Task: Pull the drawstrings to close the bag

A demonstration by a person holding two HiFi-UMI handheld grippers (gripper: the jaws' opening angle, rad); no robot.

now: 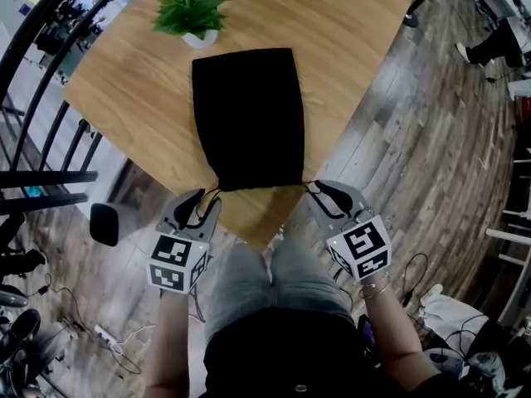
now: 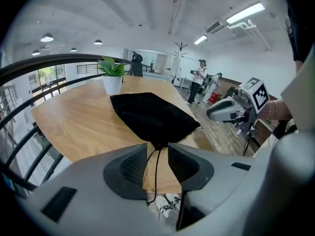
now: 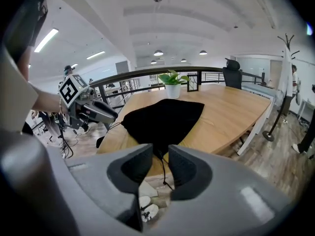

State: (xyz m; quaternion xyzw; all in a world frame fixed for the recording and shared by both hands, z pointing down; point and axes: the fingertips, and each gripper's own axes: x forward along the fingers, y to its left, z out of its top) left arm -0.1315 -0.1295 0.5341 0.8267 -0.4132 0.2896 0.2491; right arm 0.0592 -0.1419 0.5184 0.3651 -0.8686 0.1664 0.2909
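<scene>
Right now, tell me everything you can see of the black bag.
The black bag is soft, matte cloth, lying flat on the wooden table, its narrower mouth end at the near edge. A thin black cord leaves each mouth corner; one hangs loose between the open left tongs, the other between the open right tongs.

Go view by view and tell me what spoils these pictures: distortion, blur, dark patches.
Head view: fisheye bends the table edges, and the black bag reads as a flat dark patch, folds lost. Left gripper view: dark round vignette, a ceiling light glares, the near jaws look soft. Right gripper view: same vignette, the railing bows, the thin drawstring barely shows between the jaws.
</scene>
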